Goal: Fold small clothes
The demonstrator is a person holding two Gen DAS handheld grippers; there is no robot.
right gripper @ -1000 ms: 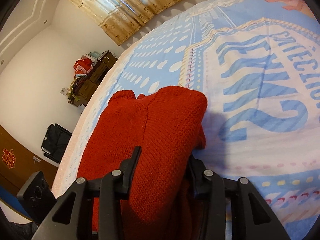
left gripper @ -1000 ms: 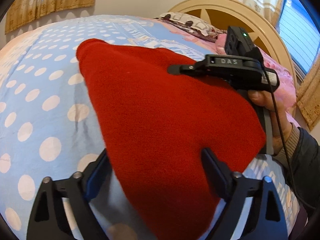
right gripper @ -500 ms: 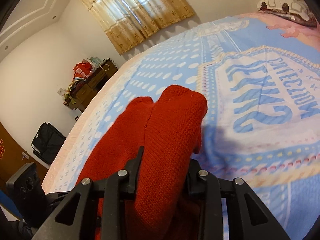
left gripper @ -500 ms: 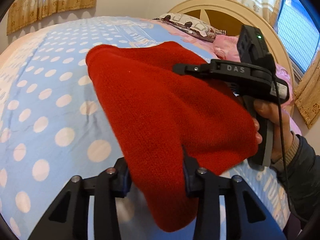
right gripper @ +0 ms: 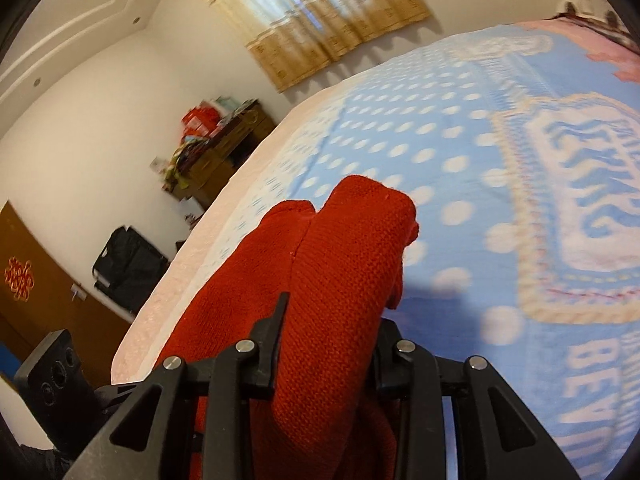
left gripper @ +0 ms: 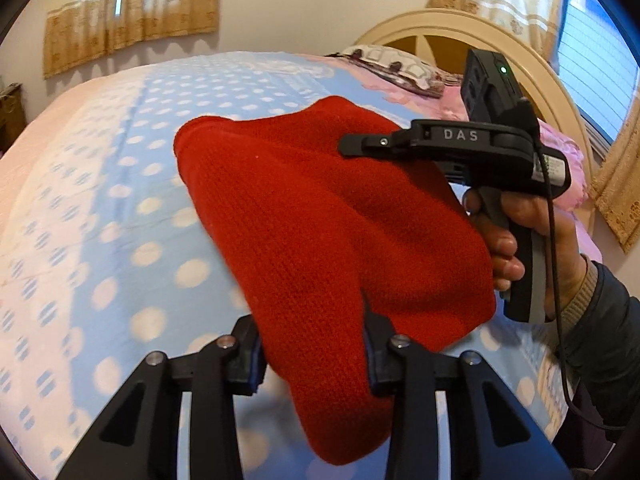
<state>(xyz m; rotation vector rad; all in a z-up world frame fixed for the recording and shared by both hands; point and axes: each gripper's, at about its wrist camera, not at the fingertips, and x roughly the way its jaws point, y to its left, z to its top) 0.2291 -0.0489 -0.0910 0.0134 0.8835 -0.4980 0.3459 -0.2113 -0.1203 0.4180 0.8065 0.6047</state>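
Note:
A red knitted garment (left gripper: 312, 216) hangs lifted above the blue dotted bedspread (left gripper: 120, 208). My left gripper (left gripper: 314, 354) is shut on its near edge, and a red flap droops below the fingers. My right gripper (right gripper: 328, 352) is shut on another part of the same garment (right gripper: 332, 272); the folded knit bulges up between its fingers. In the left wrist view the right gripper (left gripper: 400, 144) shows from the side, held in a hand at the garment's right.
The bed's cream headboard (left gripper: 448, 32) and pillows (left gripper: 392, 64) lie at the back right. A brown cluttered dresser (right gripper: 216, 152) and a black bag (right gripper: 128, 264) stand against the wall beyond the bed's far edge. Curtains (right gripper: 320, 20) cover the window.
The left gripper has closed on the garment's edge. Both grippers have lifted the garment up off the bedspread, and the views now tilt higher toward the walls.

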